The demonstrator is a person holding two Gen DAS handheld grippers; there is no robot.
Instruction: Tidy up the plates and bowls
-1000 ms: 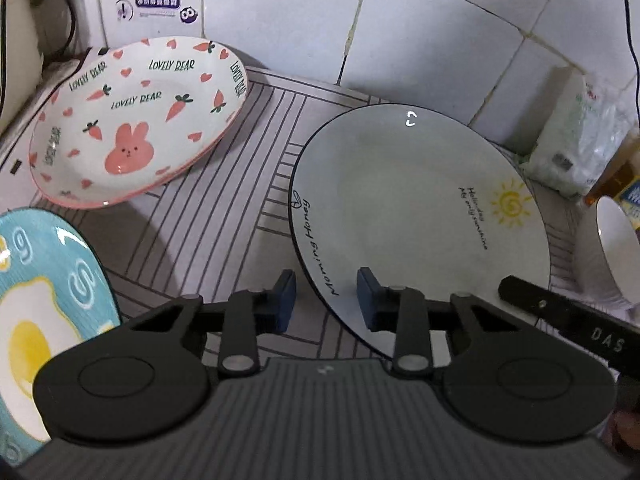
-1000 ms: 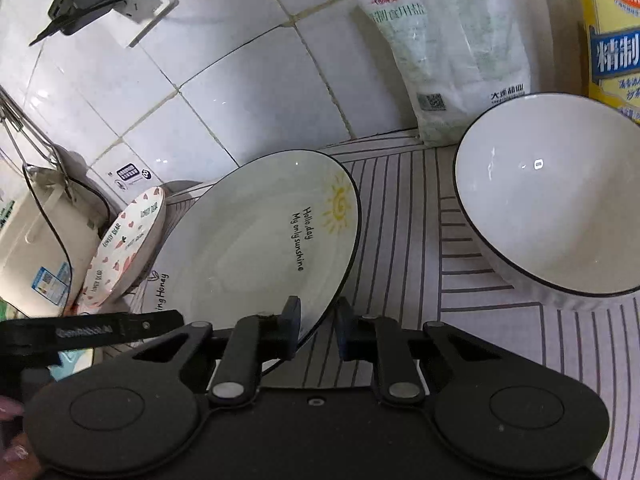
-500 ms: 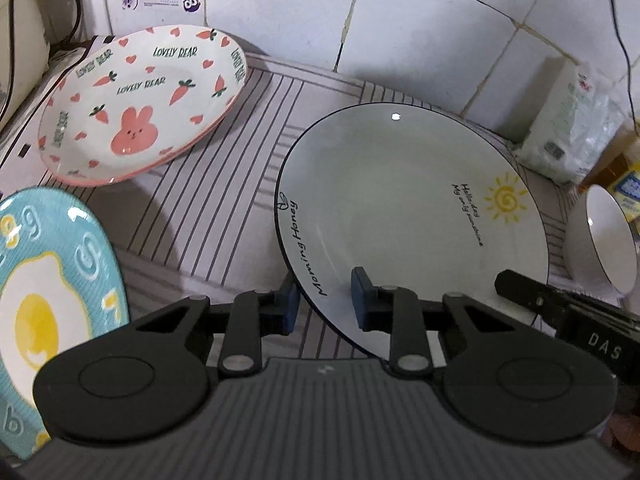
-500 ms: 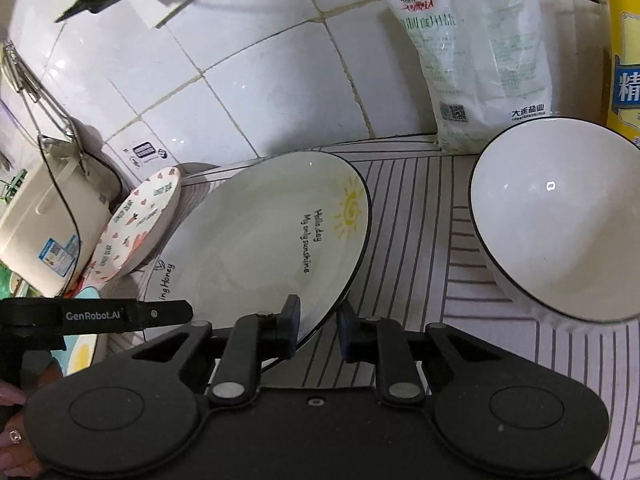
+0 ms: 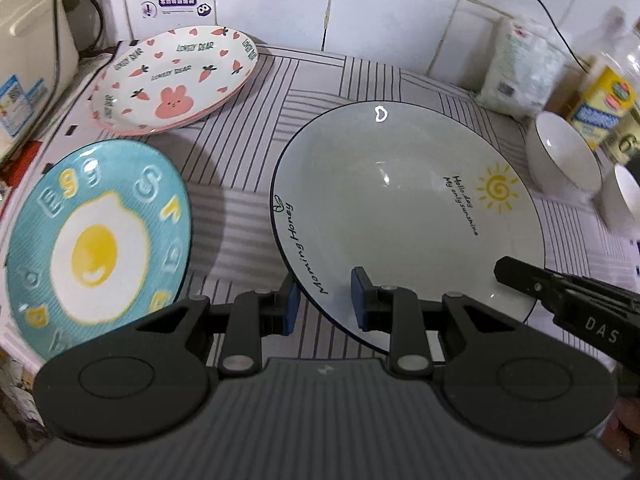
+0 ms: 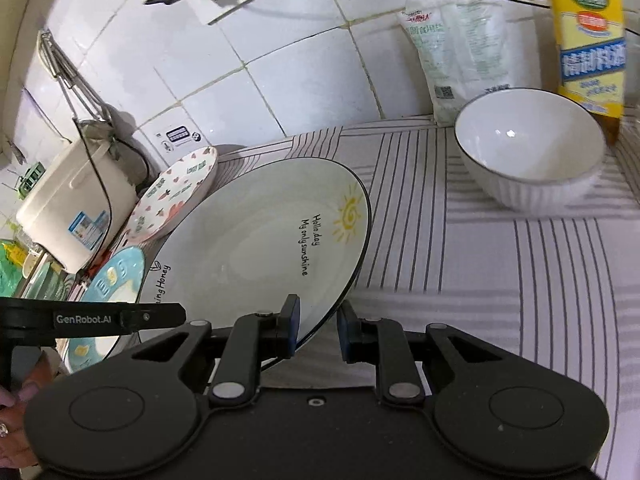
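A large white plate (image 5: 400, 208) with a yellow sun and "Morning Honey" lettering hangs slightly above the striped cloth, casting a shadow. My left gripper (image 5: 324, 304) is shut on its near left rim. My right gripper (image 6: 318, 326) is shut on the near right rim of the same plate (image 6: 260, 248). A pink bunny plate (image 5: 176, 80) lies at the back left. Near my left side sits a blue fried-egg plate (image 5: 96, 240). A white bowl (image 6: 528, 148) stands at the back right, with a second bowl (image 5: 624, 196) beside it.
The striped cloth (image 6: 520, 280) covers the counter. A cream rice cooker (image 6: 76, 204) stands at the far left against the tiled wall. A white bag (image 6: 460, 48) and a yellow bag (image 6: 588, 36) lean on the wall behind the bowl. A person's hand (image 6: 16, 420) shows at the lower left.
Both grippers have drawn back and upward with the sun plate between them. The left jaws narrowed onto the rim. The egg plate and the bowls now show more fully.
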